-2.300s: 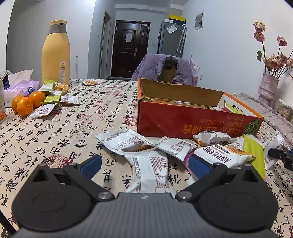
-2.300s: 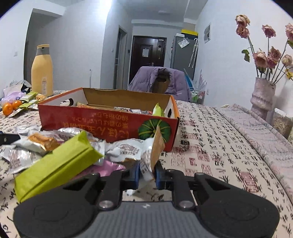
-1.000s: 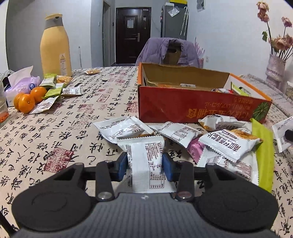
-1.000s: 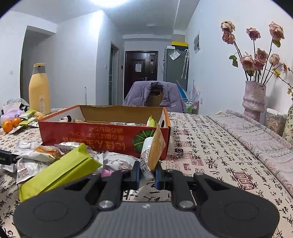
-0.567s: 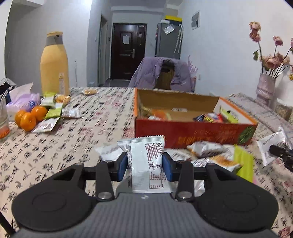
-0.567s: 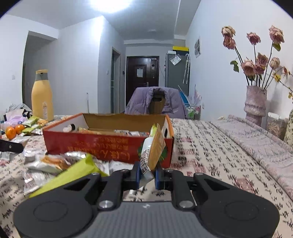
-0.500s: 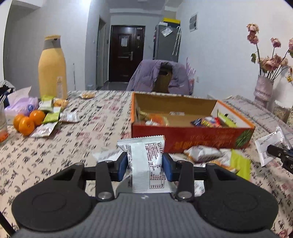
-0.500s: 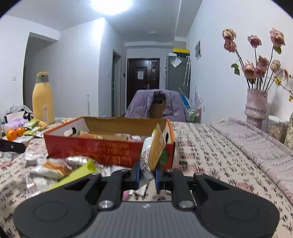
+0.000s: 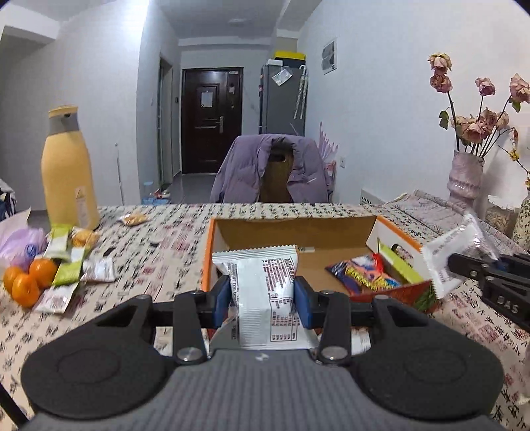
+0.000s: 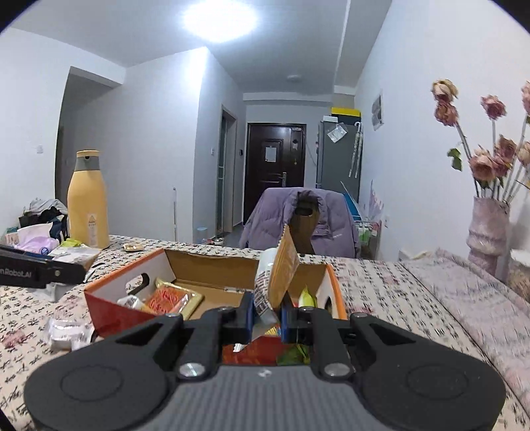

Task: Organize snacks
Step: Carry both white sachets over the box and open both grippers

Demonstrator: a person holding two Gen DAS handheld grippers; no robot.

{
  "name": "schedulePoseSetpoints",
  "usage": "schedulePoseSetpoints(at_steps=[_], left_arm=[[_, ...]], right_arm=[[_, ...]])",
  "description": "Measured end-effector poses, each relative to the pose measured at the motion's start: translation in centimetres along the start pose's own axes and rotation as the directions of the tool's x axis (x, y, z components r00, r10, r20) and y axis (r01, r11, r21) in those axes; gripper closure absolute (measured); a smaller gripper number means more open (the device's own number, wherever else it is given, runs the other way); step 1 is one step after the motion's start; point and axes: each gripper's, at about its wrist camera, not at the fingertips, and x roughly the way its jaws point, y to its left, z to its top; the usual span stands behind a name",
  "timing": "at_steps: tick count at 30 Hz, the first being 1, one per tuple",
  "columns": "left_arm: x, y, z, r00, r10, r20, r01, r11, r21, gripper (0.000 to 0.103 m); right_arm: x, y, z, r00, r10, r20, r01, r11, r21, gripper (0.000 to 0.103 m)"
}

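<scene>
Cool, even indoor light comes from a ceiling lamp (image 10: 219, 18) that flares white in the right wrist view, while fisheye distortion bends walls and darkens corners, and motion blur smears the tablecloth (image 9: 159, 252) print.

Left packet (image 9: 261, 281): I'm looking at its printed back, but the text is too small to read, and its lower end drops behind my gripper body.
Right packet (image 10: 276, 275): edge-on to my right camera, so its face stays unseen; its bottom is tucked between the pads.
Box (image 10: 106, 313): near wall and front corner sit behind the right gripper (image 10: 266, 318); what lies on the floor beneath it I can't tell.
Tablecloth (image 9: 159, 255): print is smeared with blur.
Vase (image 10: 487, 232): flowers run off the right edge.
Oranges (image 9: 26, 280): partly covered by wrappers.
</scene>
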Motion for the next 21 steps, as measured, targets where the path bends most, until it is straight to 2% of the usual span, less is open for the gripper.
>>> schedulePoseSetpoints(at_steps=[10,21], left_arm=[[3.9,-1.1,2.6,1.000,-0.016,0.003,0.016,1.000,0.020,0.062],[10.3,-0.6,4.6,1.000,0.005,-0.022,-0.006,0.999,-0.041,0.062]], right_arm=[[5.3,1.0,2.6,0.999,0.032,-0.022,-0.032,0.999,-0.021,0.088],[11.3,1.9,3.4,0.995,0.076,-0.071,-0.076,0.997,0.008,0.088]])
